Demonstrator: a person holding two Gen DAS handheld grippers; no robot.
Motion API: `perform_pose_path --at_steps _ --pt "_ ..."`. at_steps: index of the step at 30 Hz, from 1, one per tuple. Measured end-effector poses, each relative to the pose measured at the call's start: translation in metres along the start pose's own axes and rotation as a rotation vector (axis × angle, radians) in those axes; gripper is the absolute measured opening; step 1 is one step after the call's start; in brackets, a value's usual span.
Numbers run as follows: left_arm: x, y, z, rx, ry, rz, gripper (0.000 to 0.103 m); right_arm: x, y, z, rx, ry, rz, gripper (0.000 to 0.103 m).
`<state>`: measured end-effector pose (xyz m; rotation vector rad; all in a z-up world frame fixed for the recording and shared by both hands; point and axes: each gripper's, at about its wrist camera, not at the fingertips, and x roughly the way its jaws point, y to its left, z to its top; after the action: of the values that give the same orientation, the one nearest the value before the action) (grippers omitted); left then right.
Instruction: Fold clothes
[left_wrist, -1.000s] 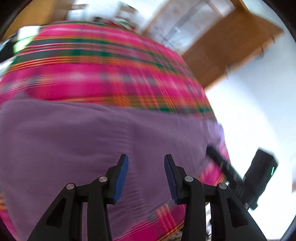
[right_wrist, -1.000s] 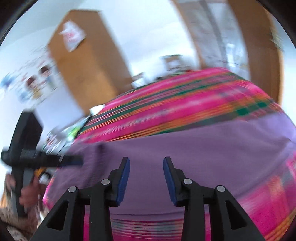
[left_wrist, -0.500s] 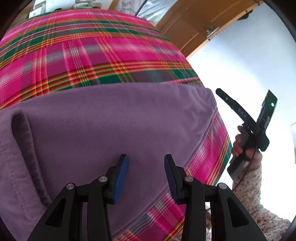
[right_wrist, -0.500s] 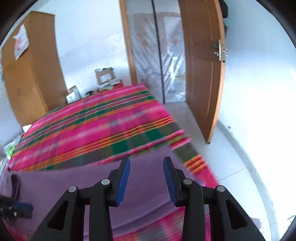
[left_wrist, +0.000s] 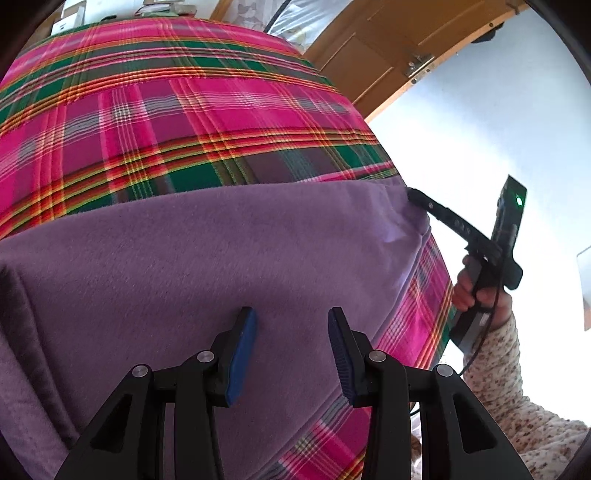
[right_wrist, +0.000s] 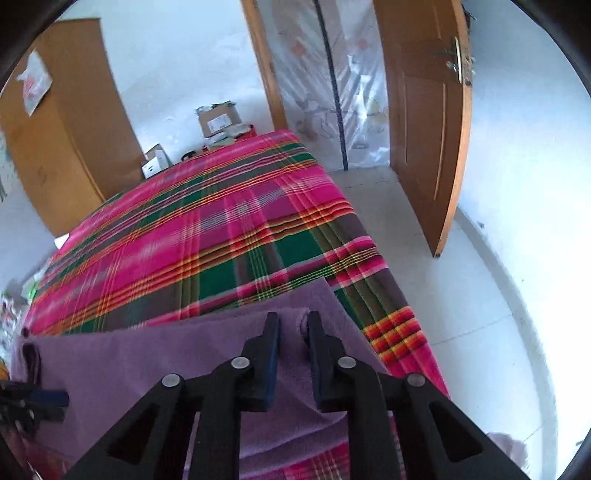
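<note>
A purple fleece garment (left_wrist: 207, 258) lies spread flat on the near part of a bed with a pink and green plaid sheet (left_wrist: 192, 110). My left gripper (left_wrist: 291, 325) hovers open over the garment's near edge, nothing between its blue pads. My right gripper (right_wrist: 293, 321) is at the garment's far right corner (right_wrist: 321, 295); its jaws are closing, with a raised fold of purple cloth pinched between them. In the left wrist view the right gripper's tip (left_wrist: 415, 195) meets that puckered corner. The left gripper (right_wrist: 37, 402) shows at the left edge of the right wrist view.
The bed's right edge drops to a white tiled floor (right_wrist: 480, 295). A wooden door (right_wrist: 424, 129) stands open beyond it. A wooden wardrobe (right_wrist: 62, 129) and cardboard boxes (right_wrist: 218, 118) stand at the far end. A hand in a flowered sleeve (left_wrist: 498, 369) holds the right gripper.
The right gripper swung to the garment's far right corner, dropped onto it, and its jaws narrowed around a fold of cloth. The left gripper shifted over the near edge and stayed open.
</note>
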<state>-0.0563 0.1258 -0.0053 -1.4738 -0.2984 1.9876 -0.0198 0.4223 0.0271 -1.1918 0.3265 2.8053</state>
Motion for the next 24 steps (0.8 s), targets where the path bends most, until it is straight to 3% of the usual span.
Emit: perform_pose_path --at_steps 6,17,20,24 --pt "0.005 0.001 0.005 -0.011 0.0 -0.013 0.042 -0.036 -0.004 -0.017 -0.02 -0.068 0.041 0.011" --pt "0.01 0.003 0.009 -0.029 0.002 -0.031 0.042 -0.055 -0.024 -0.063 -0.008 0.049 0.206 0.016" --pt "0.01 0.003 0.009 -0.035 0.0 -0.036 0.042 -0.058 -0.027 -0.064 -0.004 0.062 0.208 0.016" --pt "0.011 0.001 0.009 -0.025 -0.003 -0.02 0.042 -0.057 -0.037 -0.052 0.063 0.053 0.299 0.019"
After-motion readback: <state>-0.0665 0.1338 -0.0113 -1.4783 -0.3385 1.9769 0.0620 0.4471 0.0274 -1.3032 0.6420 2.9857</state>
